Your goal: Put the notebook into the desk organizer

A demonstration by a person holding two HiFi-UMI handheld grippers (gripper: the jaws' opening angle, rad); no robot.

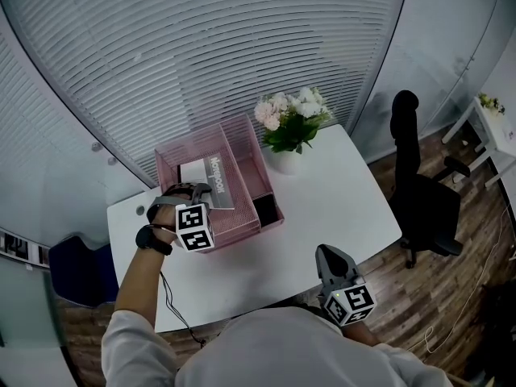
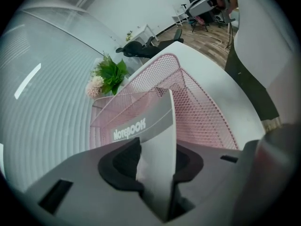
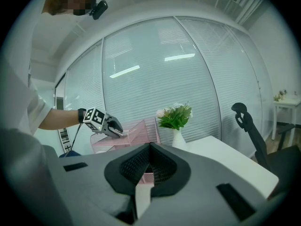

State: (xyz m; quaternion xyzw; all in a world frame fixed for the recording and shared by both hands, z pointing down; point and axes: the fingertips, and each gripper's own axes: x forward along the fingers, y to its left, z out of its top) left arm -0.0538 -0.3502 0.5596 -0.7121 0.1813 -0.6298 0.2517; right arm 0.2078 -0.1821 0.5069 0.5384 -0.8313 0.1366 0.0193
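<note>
A grey notebook (image 1: 218,180) marked "Notebook" stands tilted inside the pink wire desk organizer (image 1: 242,226) at the back left of the white table (image 1: 339,200). My left gripper (image 1: 205,189) is at the notebook's near edge, above the organizer. In the left gripper view the notebook (image 2: 155,126) runs between the jaws of my left gripper (image 2: 155,166); the jaws stand apart and do not clamp it, and the organizer's mesh (image 2: 202,107) lies beyond. My right gripper (image 1: 329,256) hovers at the table's near edge, shut (image 3: 150,147) and holding nothing.
A white vase of pink and white flowers (image 1: 290,127) stands just right of the organizer. A black office chair (image 1: 419,192) is off the table's right end and a blue chair (image 1: 76,268) off its left. Curved blinds close off the back.
</note>
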